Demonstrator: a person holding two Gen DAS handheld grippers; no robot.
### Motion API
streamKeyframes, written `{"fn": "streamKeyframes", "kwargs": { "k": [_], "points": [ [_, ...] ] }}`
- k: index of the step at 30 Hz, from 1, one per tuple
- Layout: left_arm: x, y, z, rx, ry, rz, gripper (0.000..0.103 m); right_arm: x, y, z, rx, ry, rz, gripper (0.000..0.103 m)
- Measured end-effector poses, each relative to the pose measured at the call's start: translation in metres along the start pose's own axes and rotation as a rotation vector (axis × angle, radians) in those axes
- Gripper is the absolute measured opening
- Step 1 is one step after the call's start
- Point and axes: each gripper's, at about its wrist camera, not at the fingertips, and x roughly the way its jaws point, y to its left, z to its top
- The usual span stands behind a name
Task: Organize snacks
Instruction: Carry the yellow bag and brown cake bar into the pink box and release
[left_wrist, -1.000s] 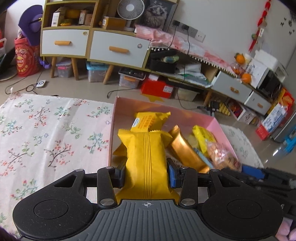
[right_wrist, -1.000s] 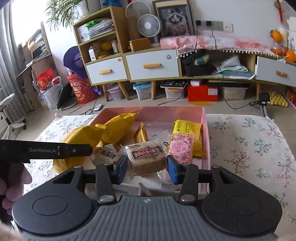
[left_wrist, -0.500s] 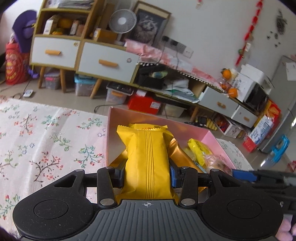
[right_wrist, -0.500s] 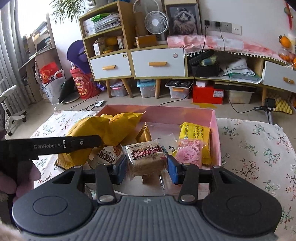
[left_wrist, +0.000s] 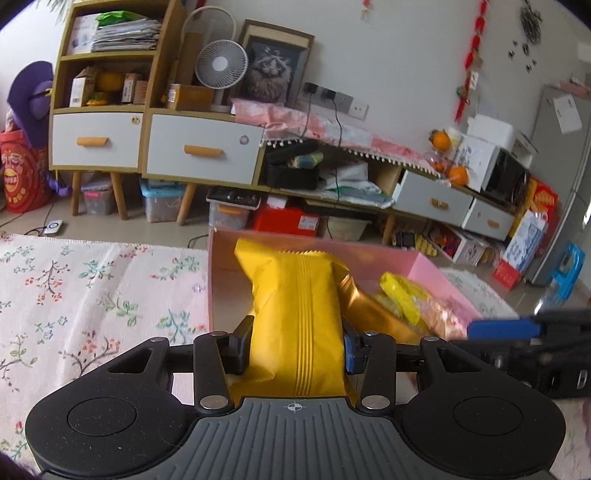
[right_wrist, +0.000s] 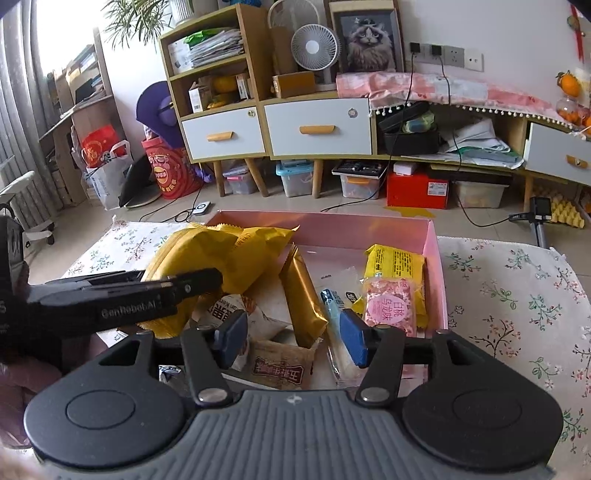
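Change: right hand-held gripper (right_wrist: 293, 341) has let go of the brown cake pack (right_wrist: 282, 367) it pinched a second ago, and its jaws now stand spread; the pack lies at the bottom centre of the right view, inside the pink box (right_wrist: 436, 258)
Left grip: left hand-held gripper (left_wrist: 295, 350) stays pressed onto the yellow snack bag (left_wrist: 299, 314), held above the box's near left corner
Box contents: gold bar (right_wrist: 303, 299), pink candy pack (right_wrist: 388, 306) and yellow biscuit pack (right_wrist: 393, 264) further back
Risk: puffy bag may slip or crush under the squeeze; dropped on the heap, it could slide over the low wall
Materials: glossy crimped film, ribbed seam, smooth card box, floral cloth on table (left_wrist: 92, 295)
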Motion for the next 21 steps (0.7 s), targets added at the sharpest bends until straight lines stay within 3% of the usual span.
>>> {"fn": "streamKeyframes", "kwargs": {
  "k": [11, 21],
  "points": [
    [0.002, -0.011, -0.002, 0.089, 0.005, 0.059, 0.042, -0.006, -0.001, -0.004, 0.006, -0.005, -0.009, 0.056],
    [0.013, -0.02, -0.006, 0.138, 0.019, 0.063, 0.043, -0.002, -0.008, -0.007, 0.019, 0.001, -0.026, 0.061]
  ]
}}
